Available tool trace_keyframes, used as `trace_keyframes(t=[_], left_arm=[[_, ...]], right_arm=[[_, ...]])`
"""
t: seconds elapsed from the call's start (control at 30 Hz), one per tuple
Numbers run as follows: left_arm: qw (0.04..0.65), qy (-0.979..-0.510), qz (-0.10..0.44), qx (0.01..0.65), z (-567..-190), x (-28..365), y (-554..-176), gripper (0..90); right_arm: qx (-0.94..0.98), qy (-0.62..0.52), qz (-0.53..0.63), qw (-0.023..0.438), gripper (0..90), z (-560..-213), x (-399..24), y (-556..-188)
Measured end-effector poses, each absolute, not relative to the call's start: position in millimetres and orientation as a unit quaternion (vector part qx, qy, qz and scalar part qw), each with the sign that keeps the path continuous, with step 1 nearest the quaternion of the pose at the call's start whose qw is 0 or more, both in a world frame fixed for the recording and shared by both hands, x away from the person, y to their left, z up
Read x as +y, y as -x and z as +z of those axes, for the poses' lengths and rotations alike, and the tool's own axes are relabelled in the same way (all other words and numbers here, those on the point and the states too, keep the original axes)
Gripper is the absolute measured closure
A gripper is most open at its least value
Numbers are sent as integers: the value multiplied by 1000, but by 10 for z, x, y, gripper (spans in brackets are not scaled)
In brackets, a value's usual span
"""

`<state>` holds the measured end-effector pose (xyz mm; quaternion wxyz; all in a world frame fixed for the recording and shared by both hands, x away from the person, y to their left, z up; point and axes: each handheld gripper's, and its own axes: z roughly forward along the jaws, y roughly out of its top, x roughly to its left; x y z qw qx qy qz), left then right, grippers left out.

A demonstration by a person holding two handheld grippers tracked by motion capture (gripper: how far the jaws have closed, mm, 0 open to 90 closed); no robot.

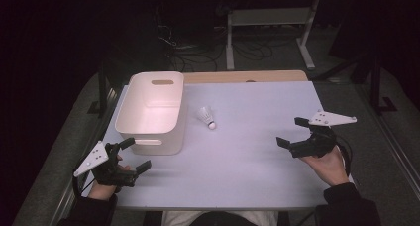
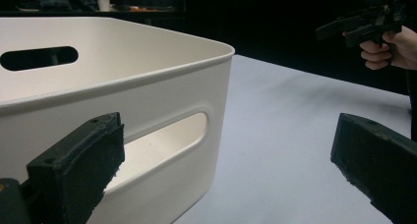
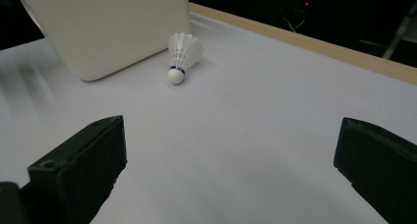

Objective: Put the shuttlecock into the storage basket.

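A white shuttlecock (image 1: pixel 207 117) (image 3: pixel 181 57) lies on its side on the pale table (image 1: pixel 247 151), just right of a white plastic bin (image 1: pixel 151 109) (image 2: pixel 113 101) (image 3: pixel 108 27) with handle slots. My left gripper (image 1: pixel 134 155) (image 2: pixel 226 160) is open near the front left corner, close to the bin's near wall, with nothing between its jaws. My right gripper (image 1: pixel 292 132) (image 3: pixel 231 165) is open at the right side, pointed toward the shuttlecock and well apart from it. The right gripper (image 2: pixel 364 25) and its hand also appear far off in the left gripper view.
A wooden strip (image 1: pixel 245 76) runs along the table's far edge. Beyond it the floor is dark, with cables (image 1: pixel 198 52) and a white frame's legs (image 1: pixel 307 42). Open tabletop lies between the two grippers.
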<state>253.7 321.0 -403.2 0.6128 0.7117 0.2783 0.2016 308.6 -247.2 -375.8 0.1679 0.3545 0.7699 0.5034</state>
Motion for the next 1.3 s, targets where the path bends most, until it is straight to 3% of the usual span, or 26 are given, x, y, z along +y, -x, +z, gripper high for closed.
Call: trace_keyframes(t=[1.3], left_arm=[[609,-714,203,280,-4036,3207,-2540,0]], right_arm=[[801,-334,473,150,0,-3559,-2230,-3284]])
